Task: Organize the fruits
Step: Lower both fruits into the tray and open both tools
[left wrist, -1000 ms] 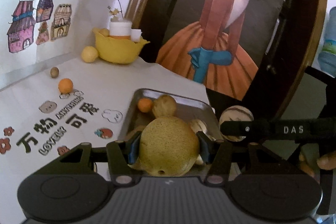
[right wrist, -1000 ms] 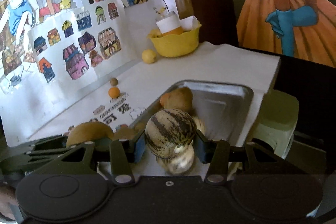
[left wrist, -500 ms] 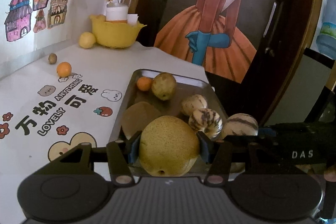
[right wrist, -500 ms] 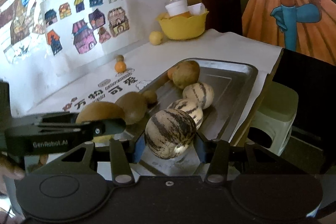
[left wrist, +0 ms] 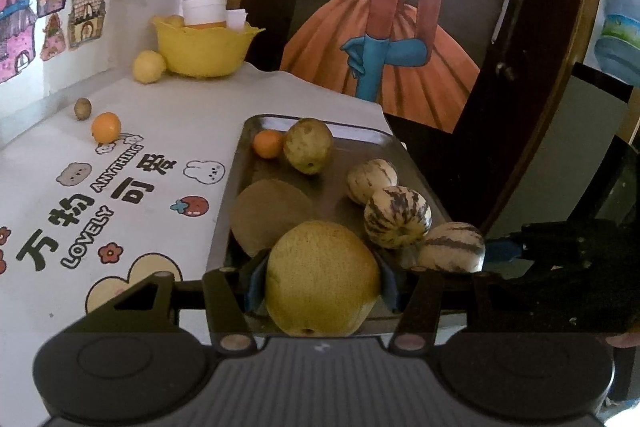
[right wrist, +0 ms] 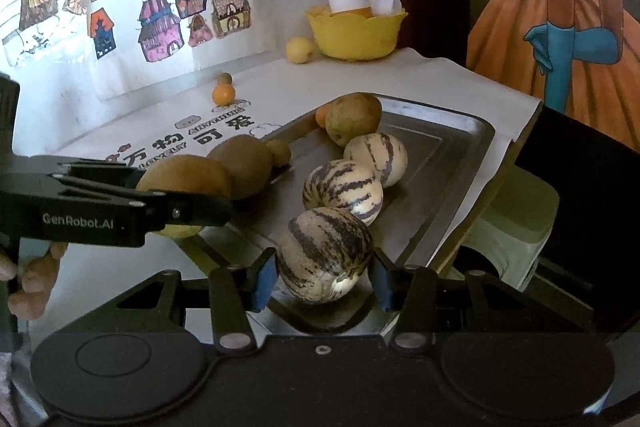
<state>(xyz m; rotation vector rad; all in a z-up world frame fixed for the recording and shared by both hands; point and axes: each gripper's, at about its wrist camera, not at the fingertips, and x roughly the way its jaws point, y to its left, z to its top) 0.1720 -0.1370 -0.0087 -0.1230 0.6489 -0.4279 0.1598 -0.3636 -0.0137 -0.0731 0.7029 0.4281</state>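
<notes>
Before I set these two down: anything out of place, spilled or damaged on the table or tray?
Nothing spilled or damaged. Three fruits sit loose on the tablecloth, outside the metal tray: a small orange, a little brown fruit behind it, and a lemon beside the yellow bowl. The tray also overhangs the table's near edge slightly.

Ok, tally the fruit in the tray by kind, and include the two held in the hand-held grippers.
Striped melons: 3
Pears: 3
Small orange: 1
Small brown fruit: 1
Total: 8
</notes>
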